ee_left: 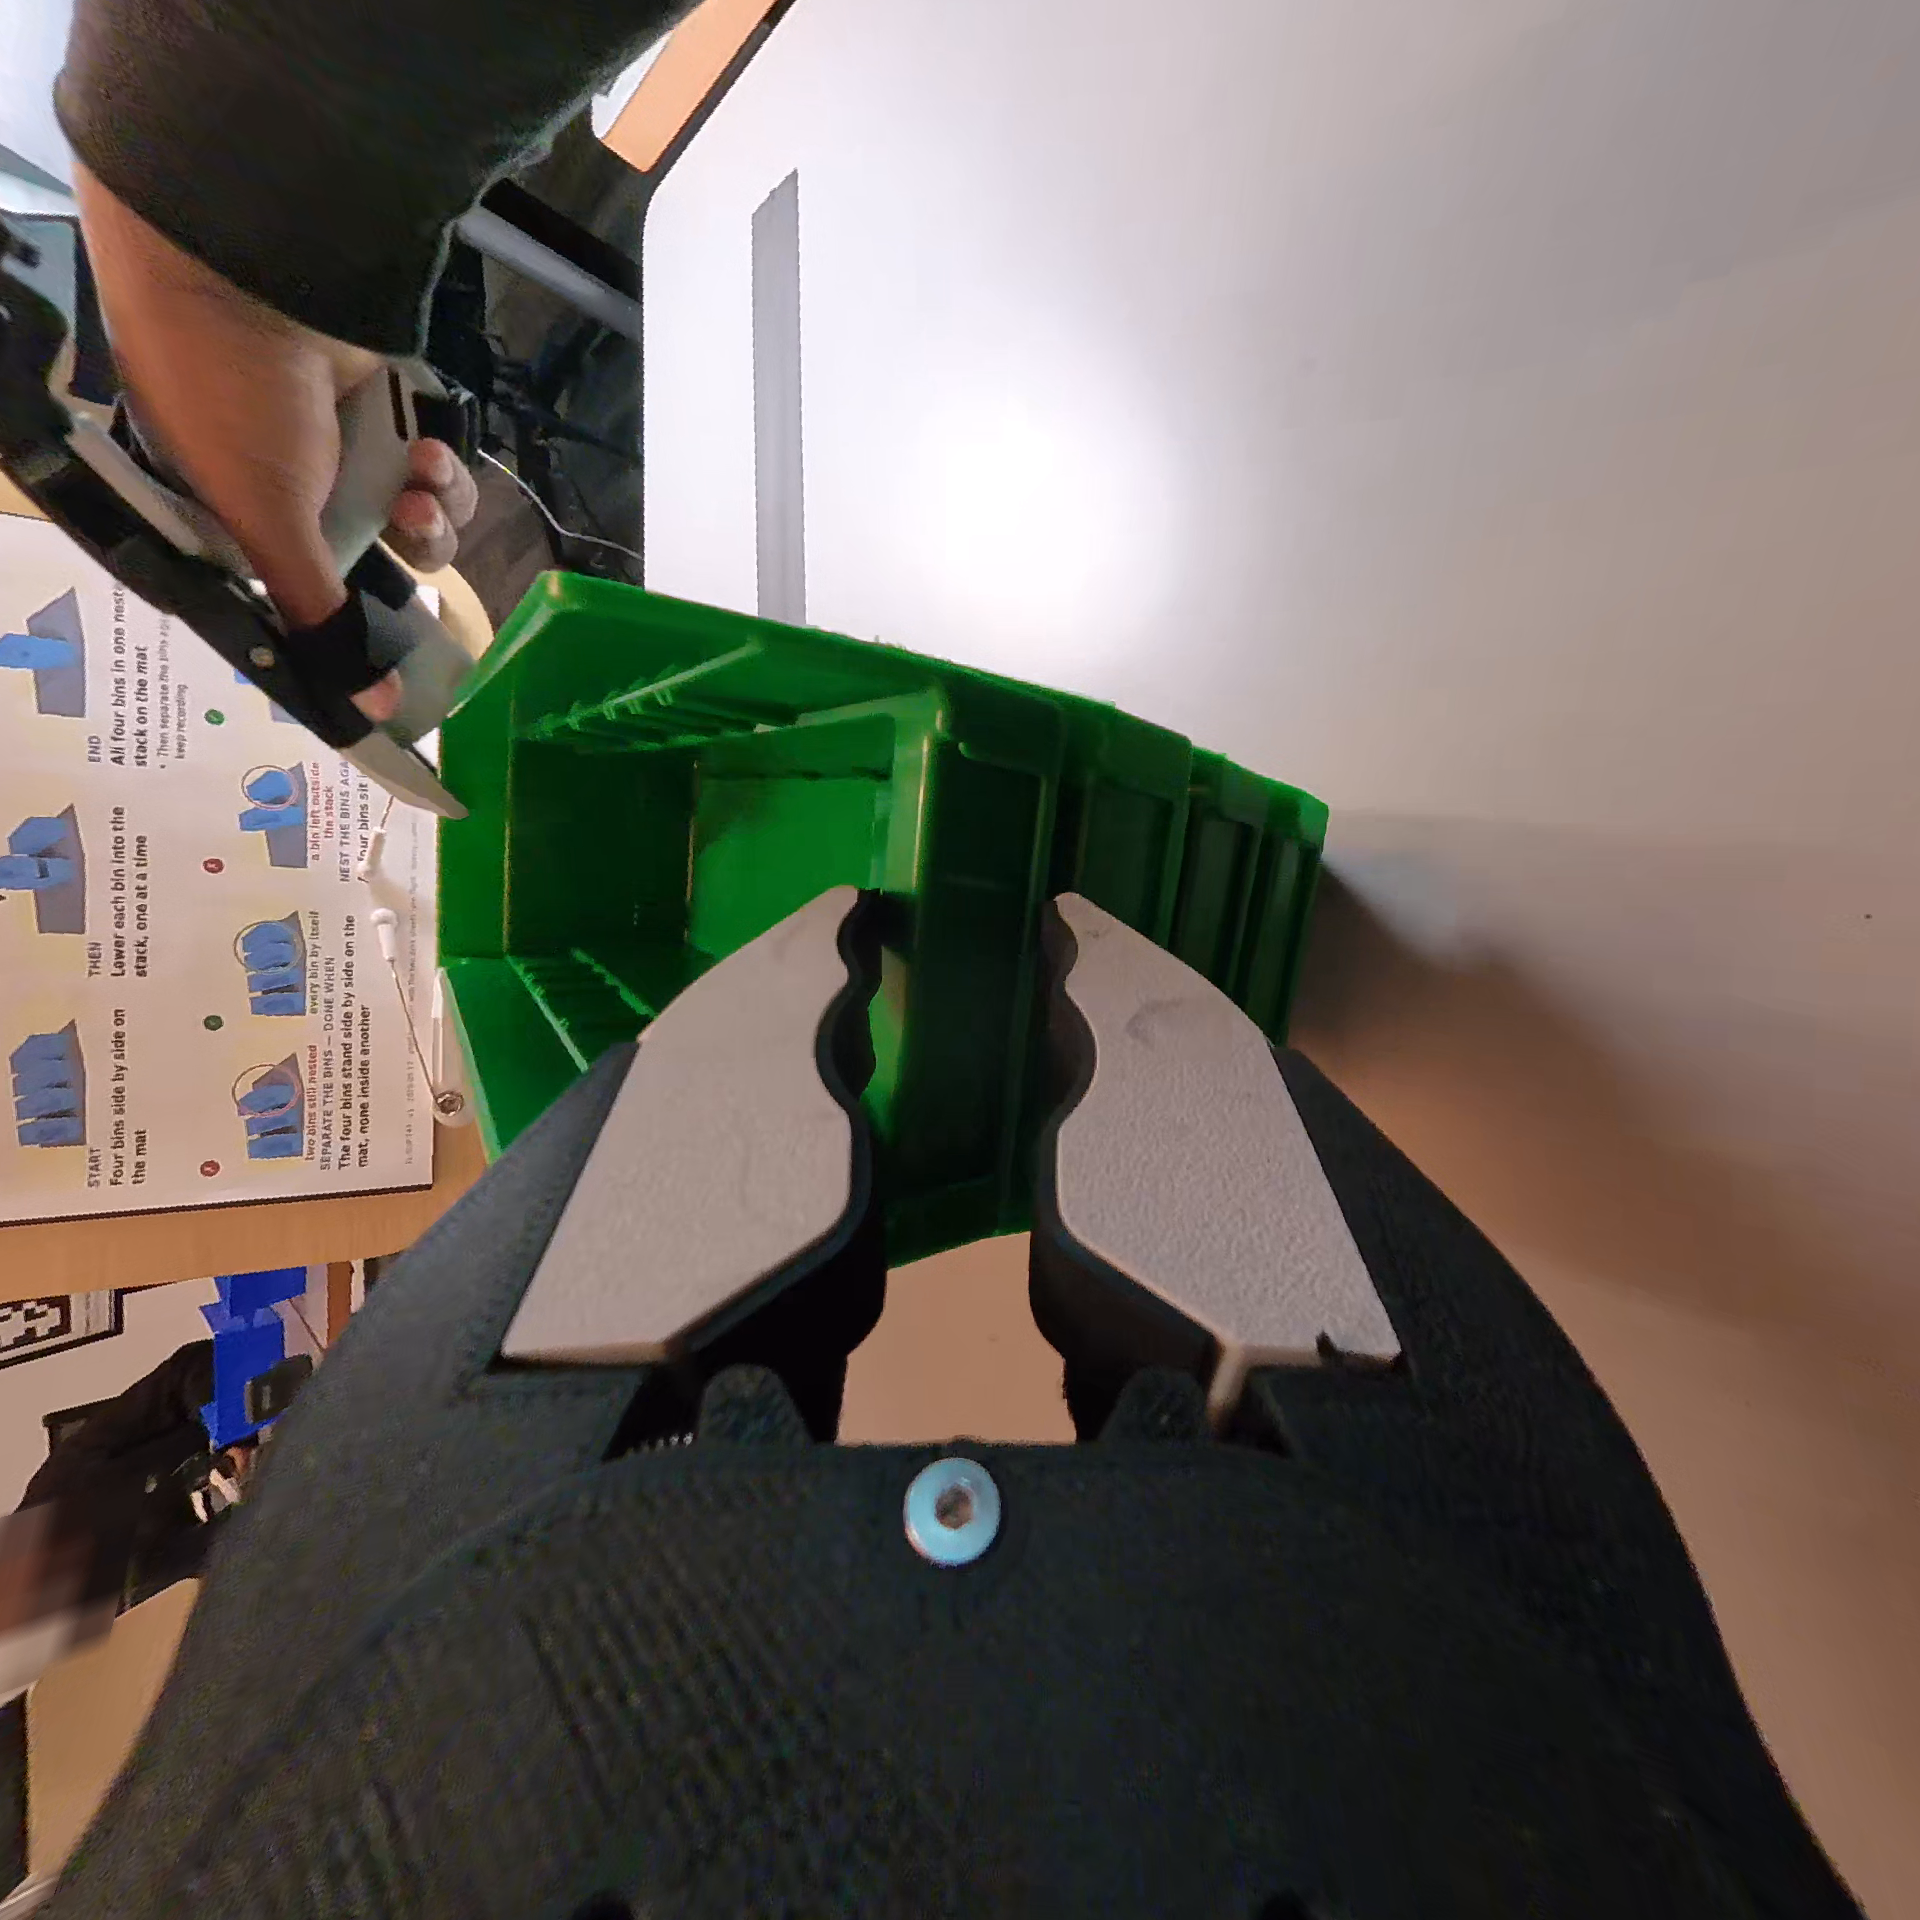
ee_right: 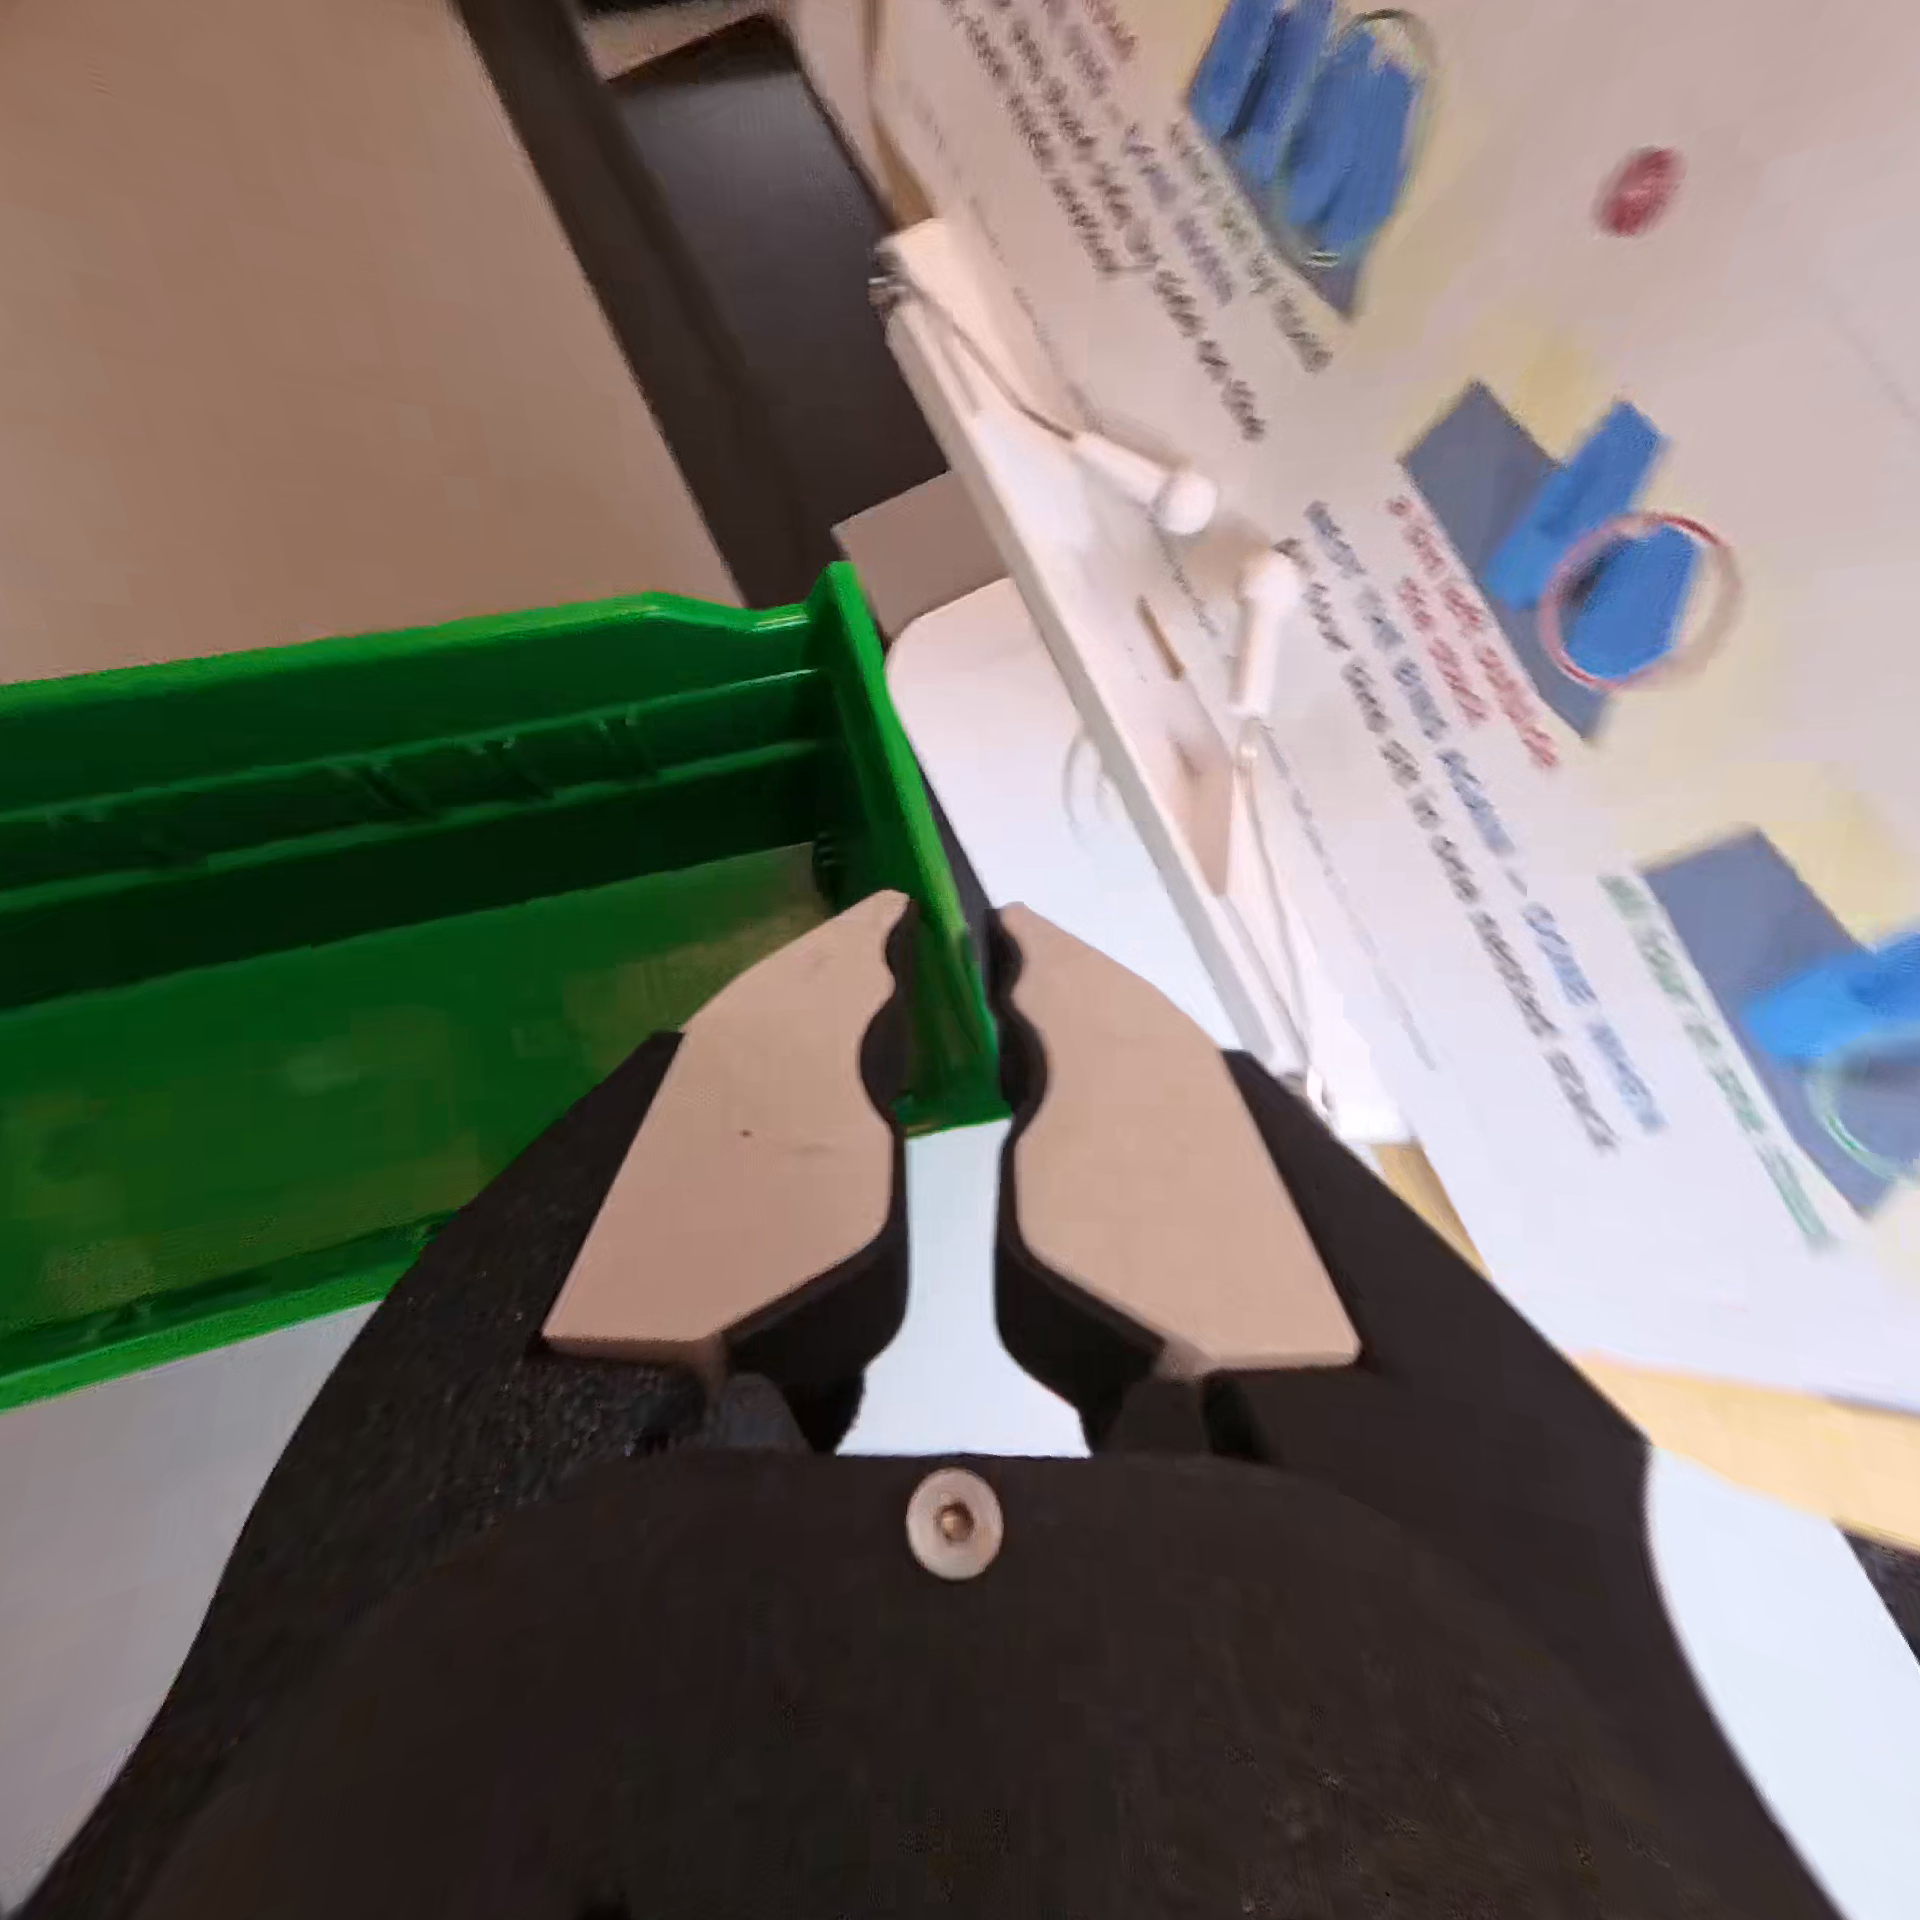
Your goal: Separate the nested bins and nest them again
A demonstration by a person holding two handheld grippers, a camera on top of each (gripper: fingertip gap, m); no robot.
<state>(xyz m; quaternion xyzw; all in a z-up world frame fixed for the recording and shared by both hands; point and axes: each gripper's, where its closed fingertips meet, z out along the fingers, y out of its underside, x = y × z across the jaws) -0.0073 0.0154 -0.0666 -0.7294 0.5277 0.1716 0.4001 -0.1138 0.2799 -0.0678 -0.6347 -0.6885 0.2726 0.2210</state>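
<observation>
While the stack of nested green bins lies tipped at frame centre over the worktop, the left gripper clamps its fingers on an outer bin's wall. The right gripper grips the inner bin by its rim, beside the instruction sheet.

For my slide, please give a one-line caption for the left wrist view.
Left gripper clamps the side wall of the nested green bins while the right gripper takes the rim.
</observation>
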